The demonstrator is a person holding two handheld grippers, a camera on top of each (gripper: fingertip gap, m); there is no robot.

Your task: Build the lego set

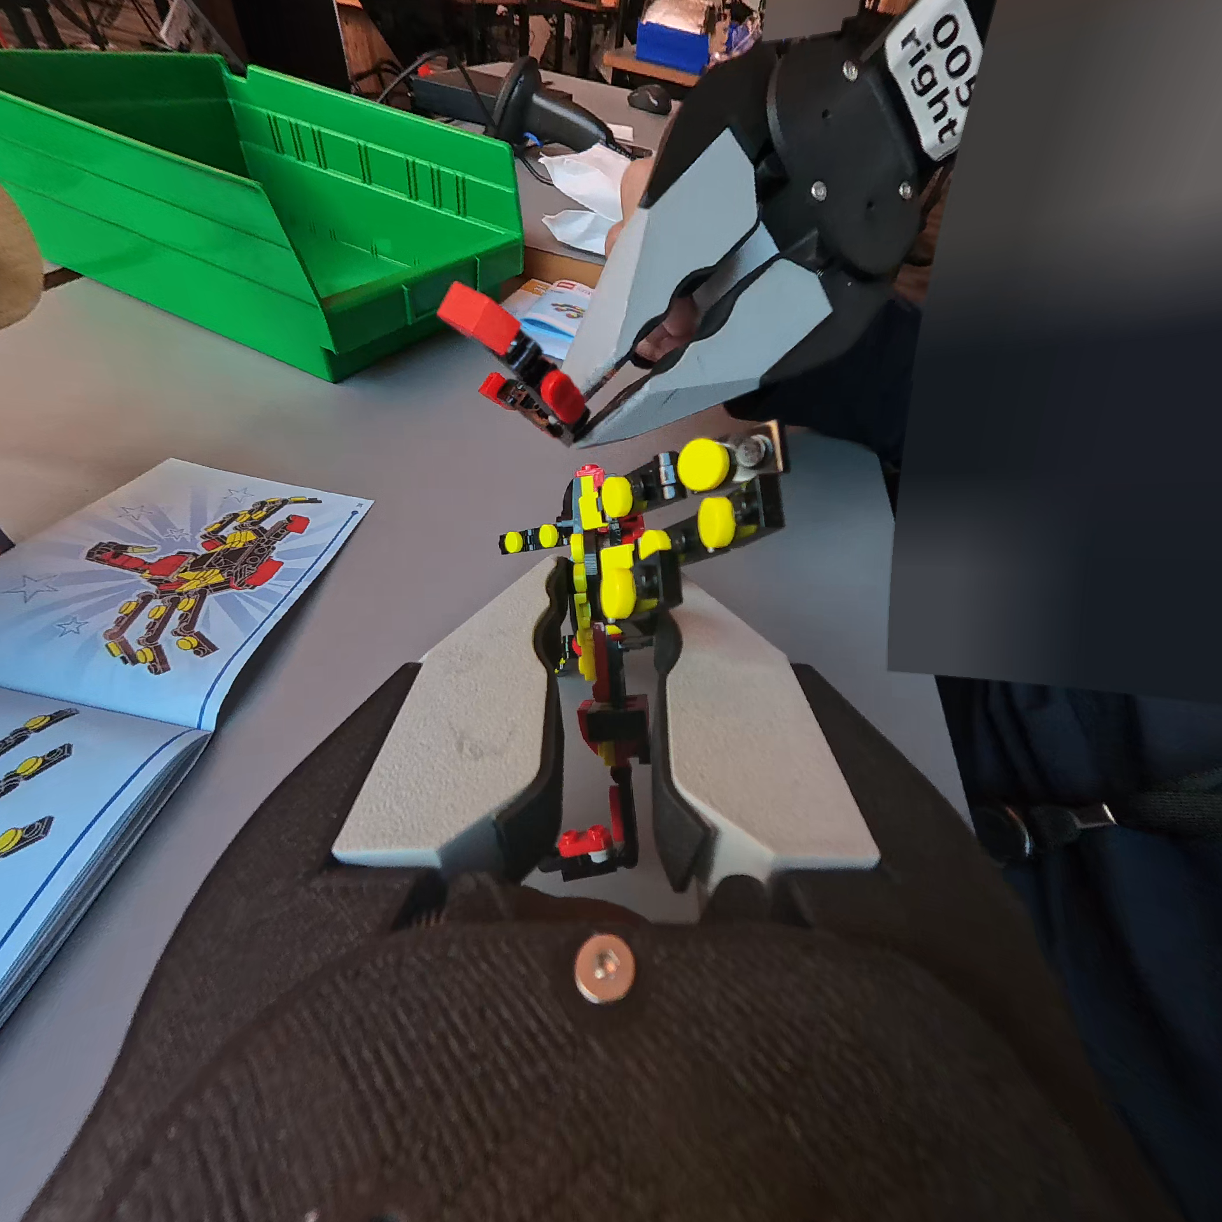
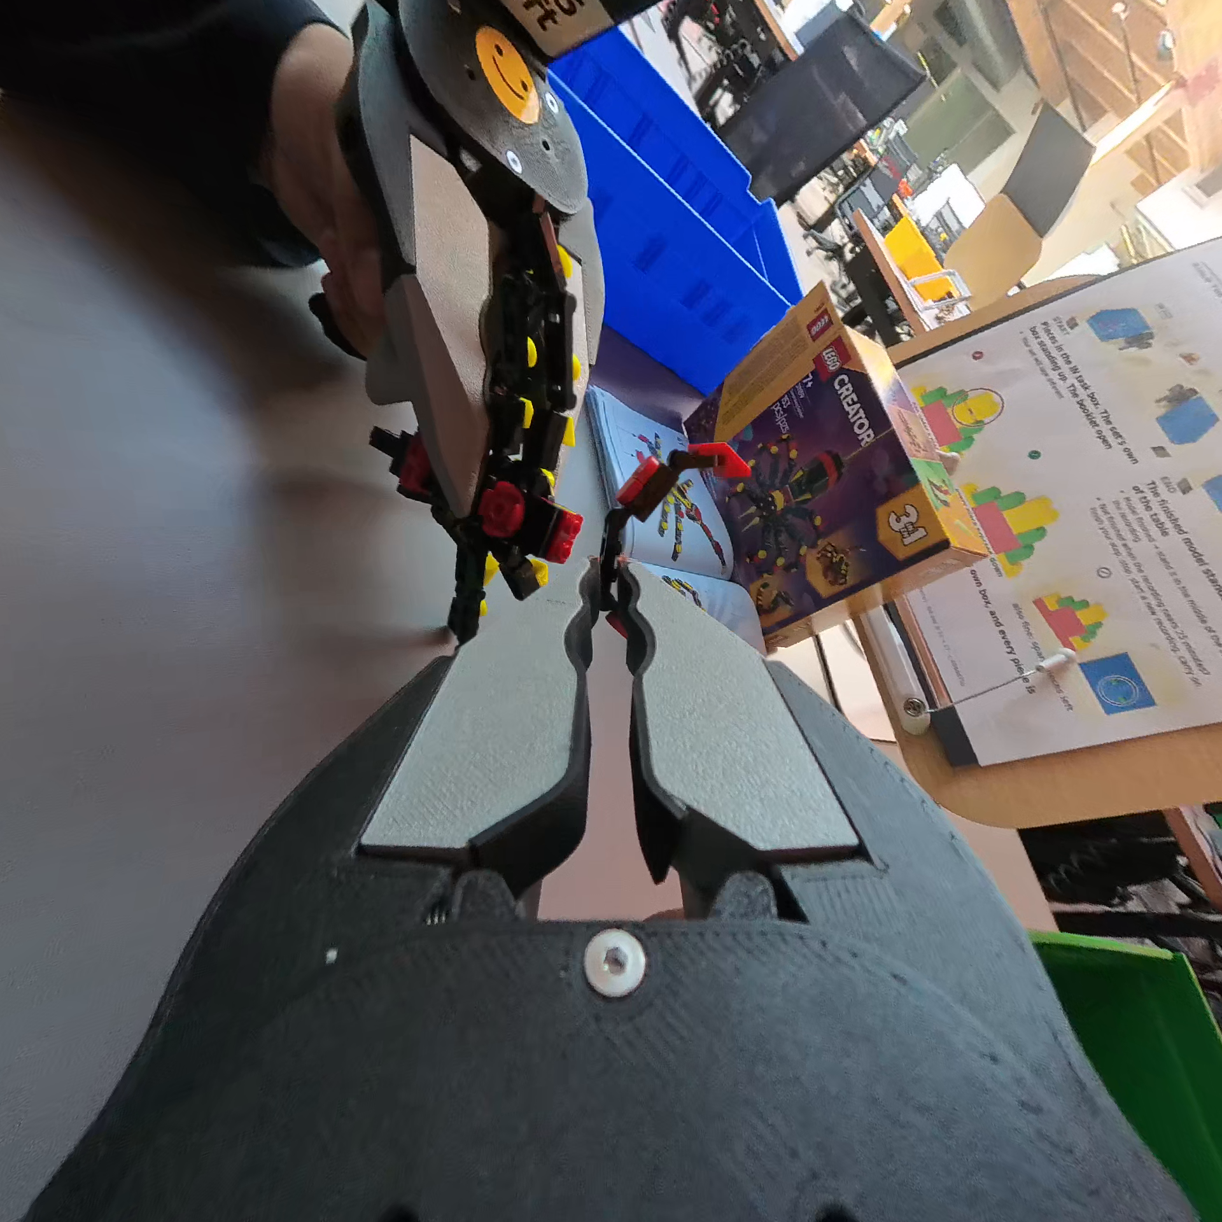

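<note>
My left gripper (image 1: 615,575) is shut on the lego model (image 1: 615,522), a black body with yellow round tiles, red bits and jointed legs, held above the grey table (image 1: 297,423). My right gripper (image 1: 582,426) comes in from the upper right, shut on a red and black claw arm (image 1: 516,350), its tip just above the model's top. In the right wrist view my right gripper (image 2: 611,572) pinches the claw arm (image 2: 681,466) at its black end. The left gripper (image 2: 522,463) hangs from the upper left with the model (image 2: 529,410). The model's red end lies close to the claw arm, apart.
A green bin (image 1: 278,198) stands at the back left. An open instruction booklet (image 1: 165,595) lies left. A lego box (image 2: 826,476), a blue bin (image 2: 661,218) and a printed sheet on a wooden board (image 2: 1091,496) lie beyond. A person's dark clothing fills the right. The grippers are tip to tip, or close to it.
</note>
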